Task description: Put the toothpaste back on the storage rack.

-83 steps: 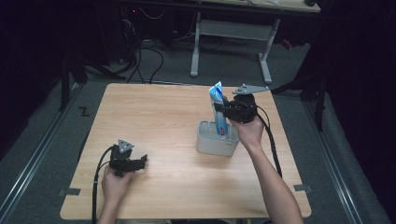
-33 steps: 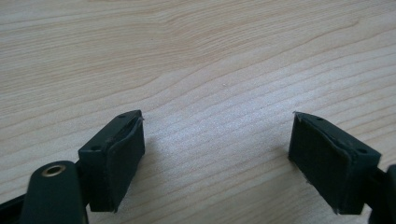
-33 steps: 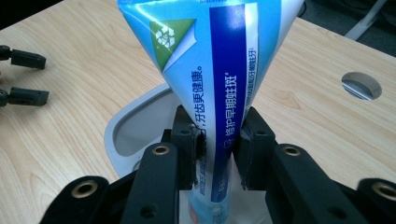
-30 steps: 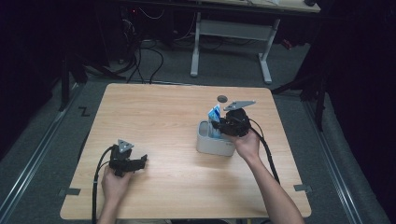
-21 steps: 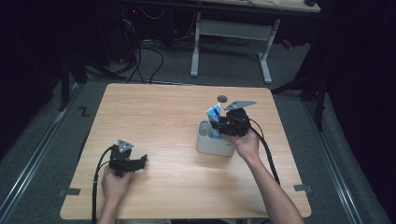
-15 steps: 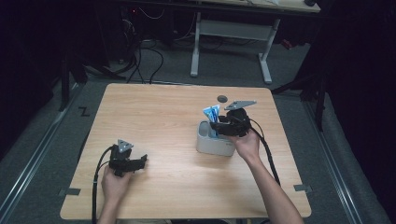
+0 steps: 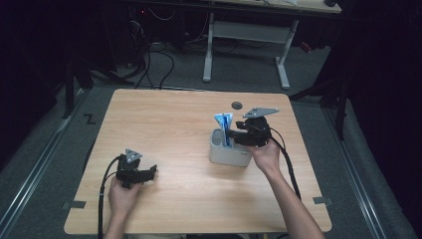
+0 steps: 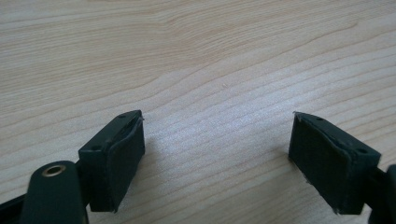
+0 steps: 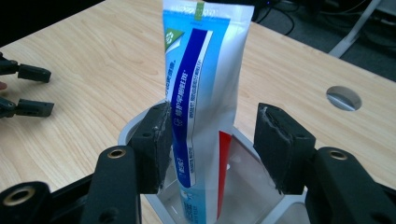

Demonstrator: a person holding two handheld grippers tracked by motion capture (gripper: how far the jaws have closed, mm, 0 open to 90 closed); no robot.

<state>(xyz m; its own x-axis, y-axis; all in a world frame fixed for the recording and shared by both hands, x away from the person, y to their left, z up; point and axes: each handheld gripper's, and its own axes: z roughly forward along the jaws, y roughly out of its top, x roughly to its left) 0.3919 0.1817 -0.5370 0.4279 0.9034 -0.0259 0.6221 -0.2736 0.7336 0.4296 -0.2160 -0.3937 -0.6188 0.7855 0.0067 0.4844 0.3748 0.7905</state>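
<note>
High view: a blue-and-white plastic tube (image 7: 225,128) stands upright in a pale grey, open-topped container (image 7: 228,153) at 3 o'clock of the wooden bench (image 7: 169,129); the right gripper (image 7: 238,135) flanks it, and the left gripper (image 7: 149,173) rests at 8 o'clock.

Left gripper view: jaws spread wide over bare bench, nothing between them.

Right gripper view: jaws, just opened, stand apart around the tube; the left pad (image 9: 156,140) sits close against it, the other clear.

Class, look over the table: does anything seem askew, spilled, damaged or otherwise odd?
Nothing stands out. The toothpaste tube stands upright in the grey container, between the just-opened right tongs; the left tongs rest open on the table.
</note>
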